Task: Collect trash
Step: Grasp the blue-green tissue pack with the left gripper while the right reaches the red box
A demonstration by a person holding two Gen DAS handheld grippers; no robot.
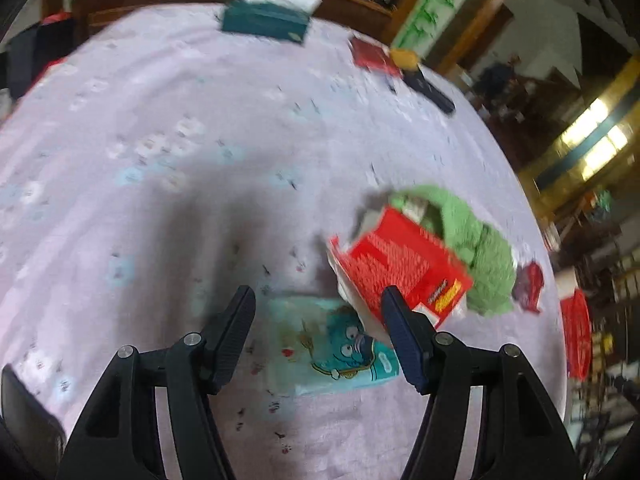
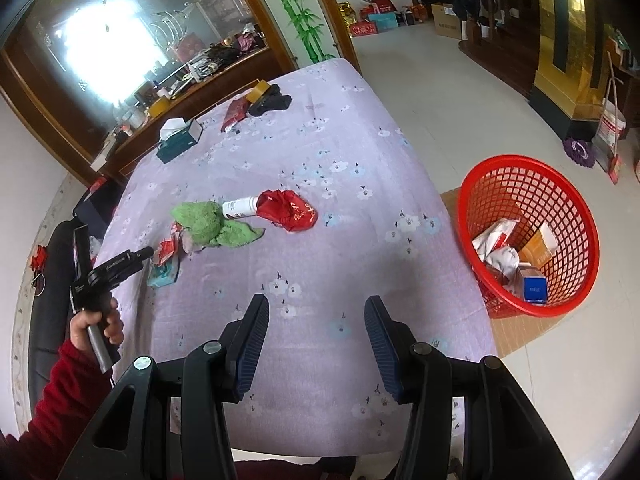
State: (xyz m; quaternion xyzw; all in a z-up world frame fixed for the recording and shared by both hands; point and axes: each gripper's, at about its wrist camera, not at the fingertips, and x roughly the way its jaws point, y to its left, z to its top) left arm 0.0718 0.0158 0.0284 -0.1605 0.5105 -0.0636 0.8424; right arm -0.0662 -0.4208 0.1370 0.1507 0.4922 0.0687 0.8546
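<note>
Our left claw (image 1: 318, 312) hangs apart and empty over the teal packet (image 1: 336, 344); the red box (image 1: 404, 268) overlaps it beside the green cloth (image 1: 476, 248), so we might snag both; right claw (image 2: 316, 320) is apart, empty, near the basket (image 2: 528, 168).

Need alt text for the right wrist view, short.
The open, empty right gripper hovers over a lilac flowered tablecloth. At left, the left gripper reaches toward wrappers beside a green cloth and crumpled red bag. A red basket holding trash sits at right.
</note>
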